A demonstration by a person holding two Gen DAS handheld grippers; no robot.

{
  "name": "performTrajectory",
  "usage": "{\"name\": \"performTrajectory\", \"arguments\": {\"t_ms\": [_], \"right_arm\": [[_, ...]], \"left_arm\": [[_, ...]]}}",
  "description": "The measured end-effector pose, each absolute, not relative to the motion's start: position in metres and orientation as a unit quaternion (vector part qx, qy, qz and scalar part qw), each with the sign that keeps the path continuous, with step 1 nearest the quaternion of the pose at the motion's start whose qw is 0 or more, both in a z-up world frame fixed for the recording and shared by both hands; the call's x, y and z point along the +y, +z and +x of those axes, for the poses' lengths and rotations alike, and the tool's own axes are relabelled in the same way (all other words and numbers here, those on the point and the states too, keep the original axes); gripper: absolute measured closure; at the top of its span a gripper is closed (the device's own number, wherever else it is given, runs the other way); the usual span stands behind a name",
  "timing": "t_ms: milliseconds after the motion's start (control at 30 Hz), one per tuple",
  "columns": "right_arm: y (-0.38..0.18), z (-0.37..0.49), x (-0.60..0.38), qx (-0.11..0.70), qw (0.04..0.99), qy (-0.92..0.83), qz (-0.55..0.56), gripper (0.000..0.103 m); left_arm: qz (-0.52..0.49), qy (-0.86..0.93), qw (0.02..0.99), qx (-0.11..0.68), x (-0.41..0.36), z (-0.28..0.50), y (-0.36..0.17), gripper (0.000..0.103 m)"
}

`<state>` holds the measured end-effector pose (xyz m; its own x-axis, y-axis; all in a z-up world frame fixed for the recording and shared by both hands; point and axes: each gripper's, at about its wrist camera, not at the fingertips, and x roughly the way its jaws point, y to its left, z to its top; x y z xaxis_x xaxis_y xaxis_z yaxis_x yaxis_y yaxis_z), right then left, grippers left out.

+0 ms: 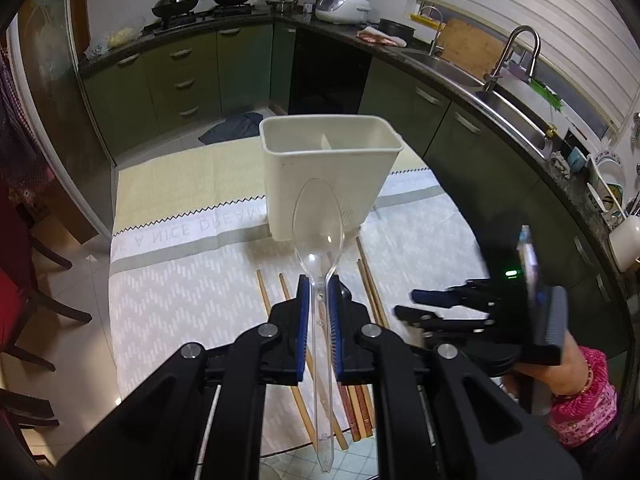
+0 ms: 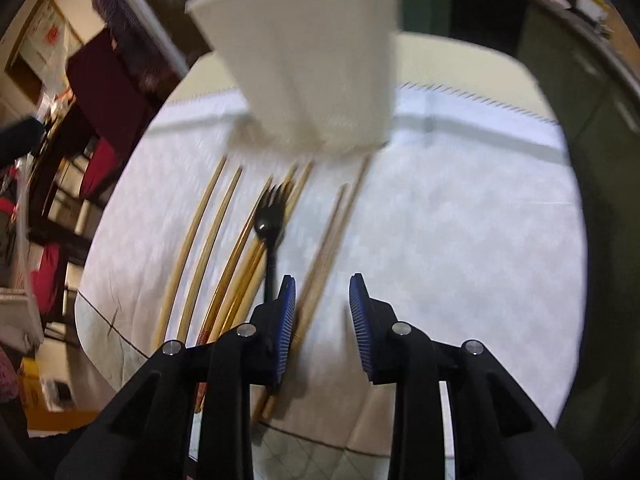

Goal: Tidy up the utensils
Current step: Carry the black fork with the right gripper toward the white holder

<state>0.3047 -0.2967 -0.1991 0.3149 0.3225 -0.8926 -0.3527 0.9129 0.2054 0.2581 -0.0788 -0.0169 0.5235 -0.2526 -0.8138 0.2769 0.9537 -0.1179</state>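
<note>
A clear plastic spoon (image 1: pixel 318 224) is clamped by its handle in my left gripper (image 1: pixel 319 284), bowl pointing toward the white utensil holder (image 1: pixel 328 172) that stands on the table. The spoon hangs above the cloth, short of the holder. My right gripper (image 2: pixel 322 292) stands open with nothing between its blue pads, over the table; it also shows as a dark blur in the left wrist view (image 1: pixel 424 304). Several wooden chopsticks (image 2: pixel 208 240) lie side by side on the cloth, with a black plastic fork (image 2: pixel 270 224) across them. The holder (image 2: pixel 304 60) rises just beyond them.
A white patterned tablecloth (image 1: pixel 180 280) covers the table. Dark wooden chairs (image 1: pixel 24 300) stand to the left. Green kitchen cabinets (image 1: pixel 192 76), a stove with woks and a sink (image 1: pixel 508 108) run along the back and right. A person's pink sleeve (image 1: pixel 588 396) is at lower right.
</note>
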Motion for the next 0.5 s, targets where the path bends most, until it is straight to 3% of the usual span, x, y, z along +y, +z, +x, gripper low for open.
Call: {"name": "performTrajectory", "arguments": {"t_ms": [300,500], "right_arm": [[-0.209,0.331,-0.242,0.565,0.785,0.242,-0.085,0.073],[-0.221,0.35,-0.213,0.57,0.781,0.218,-0.133,0.062]], "left_arm": [[0.012,-0.148,0.87,0.469,-0.065,0.263,-0.025,0.093],[0.014,-0.148,0.867,0.476,-0.061,0.265,-0.031,0.093]]}}
